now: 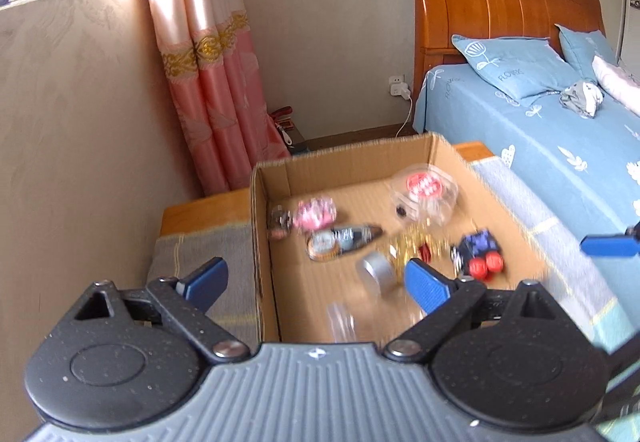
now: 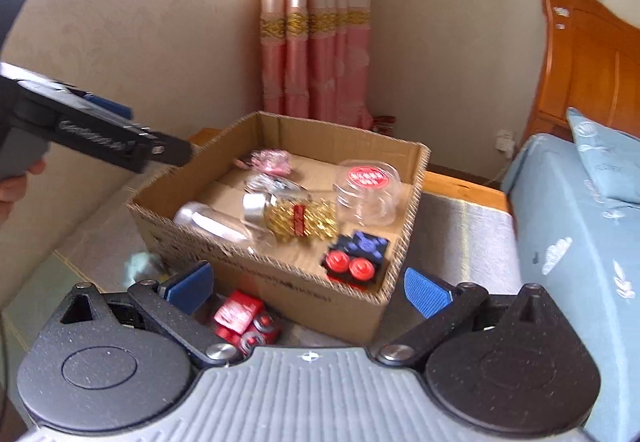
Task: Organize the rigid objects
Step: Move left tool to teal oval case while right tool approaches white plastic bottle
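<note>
An open cardboard box (image 1: 264, 242) stands on a blanket-covered low table. Inside lie a clear jar with a red lid (image 1: 426, 190), a pink trinket (image 1: 314, 214), a dark bottle (image 1: 344, 240), a gold item (image 1: 408, 246) and a dark blue pack with red caps (image 1: 478, 256). My left gripper (image 1: 316, 280) hovers open over the box's near left corner, holding nothing. My right gripper (image 2: 310, 285) is open and empty in front of the box's front wall (image 2: 280, 286). Beneath it, outside the box, a red pack of small cans (image 2: 240, 318) rests on the table. A clear bottle with a silver cap (image 2: 224, 222) lies inside.
A bed with blue sheets (image 1: 540, 146) runs along the right of the table. A pink curtain (image 1: 212, 90) and beige wall stand behind. A pale green crumpled thing (image 2: 140, 262) lies by the box's front left corner. A hand (image 2: 16, 186) holds the left tool.
</note>
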Demonstrator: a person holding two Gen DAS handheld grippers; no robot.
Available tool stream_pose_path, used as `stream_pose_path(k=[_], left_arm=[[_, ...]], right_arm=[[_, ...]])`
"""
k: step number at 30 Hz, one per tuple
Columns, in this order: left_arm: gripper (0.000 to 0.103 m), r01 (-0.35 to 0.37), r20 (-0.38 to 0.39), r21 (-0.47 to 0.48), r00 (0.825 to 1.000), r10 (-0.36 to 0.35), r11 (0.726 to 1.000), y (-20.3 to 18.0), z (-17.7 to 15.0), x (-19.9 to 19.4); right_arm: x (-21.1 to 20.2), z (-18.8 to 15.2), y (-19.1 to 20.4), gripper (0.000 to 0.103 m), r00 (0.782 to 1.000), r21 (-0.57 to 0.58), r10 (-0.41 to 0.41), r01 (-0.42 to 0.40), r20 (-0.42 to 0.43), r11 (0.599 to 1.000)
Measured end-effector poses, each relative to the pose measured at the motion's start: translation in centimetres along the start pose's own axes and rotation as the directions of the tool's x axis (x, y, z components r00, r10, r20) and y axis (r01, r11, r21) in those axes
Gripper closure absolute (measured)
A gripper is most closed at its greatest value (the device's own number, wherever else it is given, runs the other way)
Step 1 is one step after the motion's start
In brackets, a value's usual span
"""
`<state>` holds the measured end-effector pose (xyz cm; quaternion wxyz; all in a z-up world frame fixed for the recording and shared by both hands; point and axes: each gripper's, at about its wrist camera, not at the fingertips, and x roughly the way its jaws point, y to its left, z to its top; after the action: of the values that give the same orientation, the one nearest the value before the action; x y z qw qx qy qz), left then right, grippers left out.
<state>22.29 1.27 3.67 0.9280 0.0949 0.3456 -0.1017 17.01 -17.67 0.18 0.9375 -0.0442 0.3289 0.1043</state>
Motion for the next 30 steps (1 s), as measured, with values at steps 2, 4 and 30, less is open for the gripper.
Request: stream_pose_path(k=[2, 4, 30], left_arm=[[0.008, -0.005, 0.005, 0.0, 1.0, 0.005, 1.0, -0.1, -1.7, -0.4], [0.008, -0.008, -0.006, -0.014, 1.0, 0.007, 1.0, -0.1, -3.2, -0.5], [0.001, -0.046, -0.155, -0.191, 0.988, 0.016, 0.98, 1.5, -15.2, 2.8]], right_arm=[[-0.3, -1.3, 0.0, 0.0, 1.0, 0.007, -0.03, 0.03, -0.003, 1.0], [-0.7, -2.7, -0.2, 0.0, 0.998, 0.03, -0.056, 0.056, -0.008, 0.998], [1.5, -12.1, -0.8, 0.0, 0.975, 0.127, -0.152, 0.173, -0.159, 0.977]])
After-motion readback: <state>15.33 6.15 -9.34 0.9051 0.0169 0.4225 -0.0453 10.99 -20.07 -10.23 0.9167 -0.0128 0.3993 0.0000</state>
